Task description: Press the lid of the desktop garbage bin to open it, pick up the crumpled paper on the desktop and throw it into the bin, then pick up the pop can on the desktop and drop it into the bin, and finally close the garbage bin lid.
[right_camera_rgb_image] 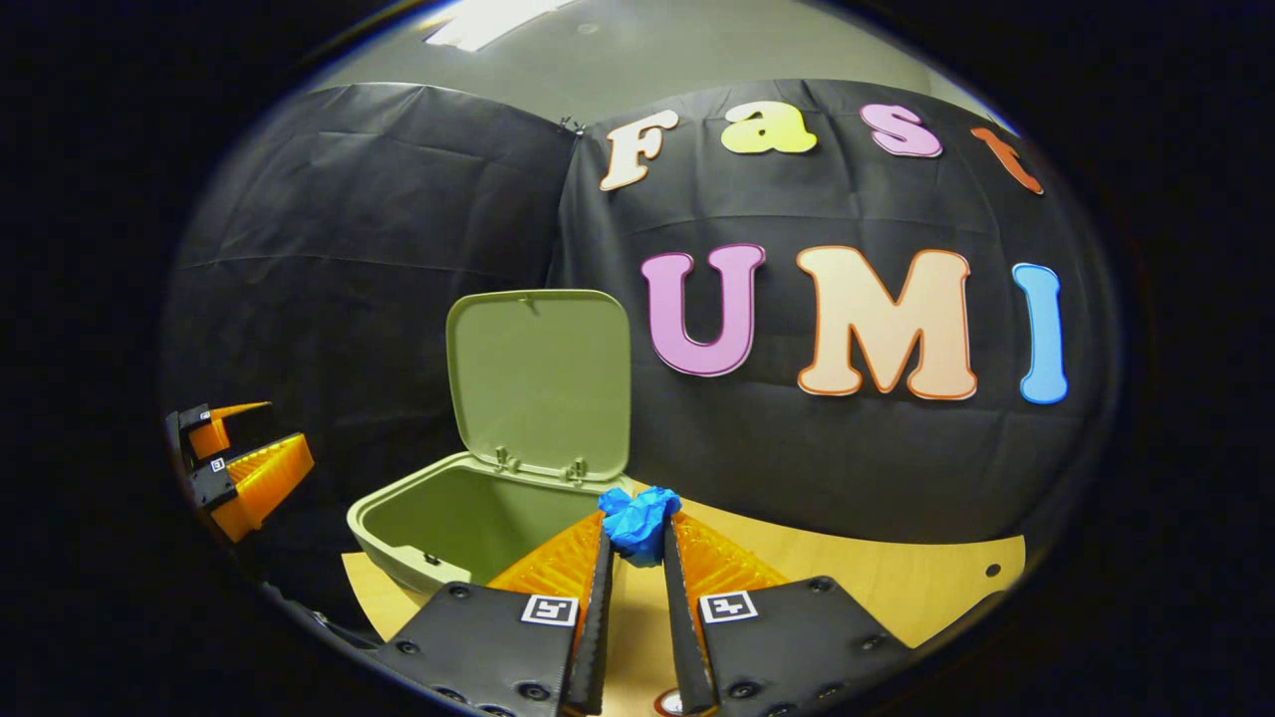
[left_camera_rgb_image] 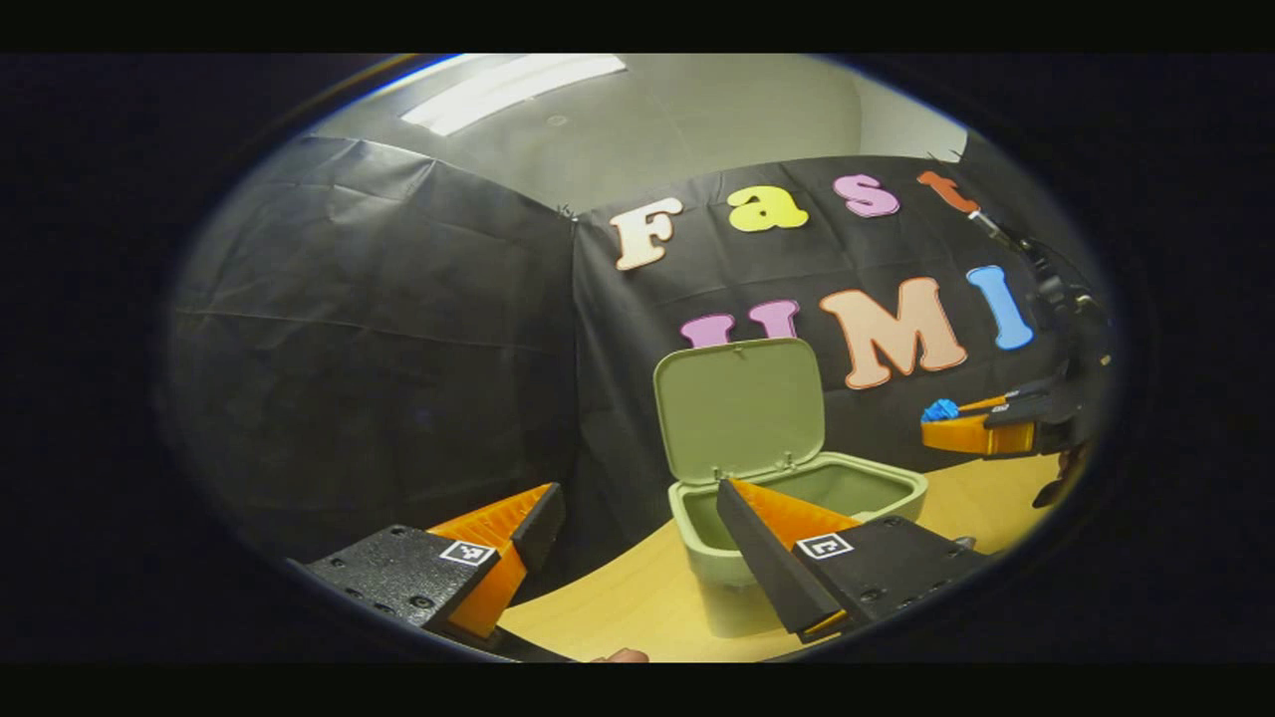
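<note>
Left gripper view first: my left gripper hangs above the light wooden desktop with its fingers spread wide and nothing between them. Just beyond them stands the pale green plastic garbage bin, and its hinged lid is raised upright, so I judge the opening step as done. Far to the right I see my right gripper, lifted off the desktop and carrying the blue crumpled paper at its tips.

Right gripper view: my right gripper's two fingers are clenched on the blue paper, one on each side of it. The paper is in the air, just beside the bin's open mouth and not yet over it. At the left edge, the left gripper waits open. What remains, as I judge: to drop the paper in, then the pop can, which I cannot locate now, and to close the lid.
</note>
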Tool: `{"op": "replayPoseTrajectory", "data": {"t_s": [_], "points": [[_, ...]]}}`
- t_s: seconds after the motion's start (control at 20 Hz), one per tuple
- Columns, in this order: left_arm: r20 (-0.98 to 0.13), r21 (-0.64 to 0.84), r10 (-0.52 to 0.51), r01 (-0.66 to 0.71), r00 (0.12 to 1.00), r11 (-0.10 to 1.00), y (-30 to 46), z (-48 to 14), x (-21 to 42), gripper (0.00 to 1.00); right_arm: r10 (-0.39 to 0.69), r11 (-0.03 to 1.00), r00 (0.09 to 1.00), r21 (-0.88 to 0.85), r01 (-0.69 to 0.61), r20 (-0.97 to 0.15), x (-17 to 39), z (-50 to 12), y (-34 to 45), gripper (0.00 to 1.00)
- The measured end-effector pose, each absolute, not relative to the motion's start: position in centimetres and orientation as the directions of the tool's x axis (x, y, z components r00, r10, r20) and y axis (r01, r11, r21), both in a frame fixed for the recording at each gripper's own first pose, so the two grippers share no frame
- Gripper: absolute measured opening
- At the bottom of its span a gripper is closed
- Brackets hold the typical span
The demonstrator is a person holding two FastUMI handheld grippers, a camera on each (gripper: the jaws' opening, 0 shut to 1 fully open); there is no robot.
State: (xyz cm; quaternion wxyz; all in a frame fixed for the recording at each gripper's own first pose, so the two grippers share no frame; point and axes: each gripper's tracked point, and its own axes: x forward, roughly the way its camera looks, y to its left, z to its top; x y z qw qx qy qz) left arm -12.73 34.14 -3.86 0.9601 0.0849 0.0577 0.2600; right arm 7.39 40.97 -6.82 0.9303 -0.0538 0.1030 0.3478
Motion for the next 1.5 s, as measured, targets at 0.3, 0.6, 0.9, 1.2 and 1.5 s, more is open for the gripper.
{"op": "replayPoseTrajectory", "data": {"t_s": [0.3, 0.6, 0.9, 1.2, 1.5], "points": [[-0.082, 0.202, 0.546, -0.522, 0.834, 0.828, 36.0, -4.7, -14.9, 0.94, 0.701, 0.682, 0.676, -0.062, -0.729, -0.229, 6.0, -7.3, 46.4, 0.30], [-0.096, 0.170, 0.505, -0.486, 0.858, 0.857, 33.5, -5.5, -13.1, 0.94, 0.690, 0.696, 0.707, -0.126, -0.707, -0.156, 6.3, -5.2, 44.5, 1.00], [-0.076, 0.140, 0.392, -0.379, 0.917, 0.915, 27.6, -4.5, -8.5, 0.94, 0.599, 0.796, 0.799, -0.069, -0.601, -0.049, 8.2, -1.4, 35.7, 0.96], [-0.078, 0.110, 0.268, -0.259, 0.960, 0.960, 20.6, -4.0, -4.4, 0.94, 0.444, 0.894, 0.895, -0.047, -0.446, -0.051, 9.8, -1.3, 24.2, 0.98], [-0.099, 0.074, 0.118, -0.111, 0.988, 0.991, 12.8, -4.7, -1.5, 0.94, 0.294, 0.955, 0.952, -0.025, -0.297, -0.091, 10.0, -2.7, 13.6, 0.98]]}}
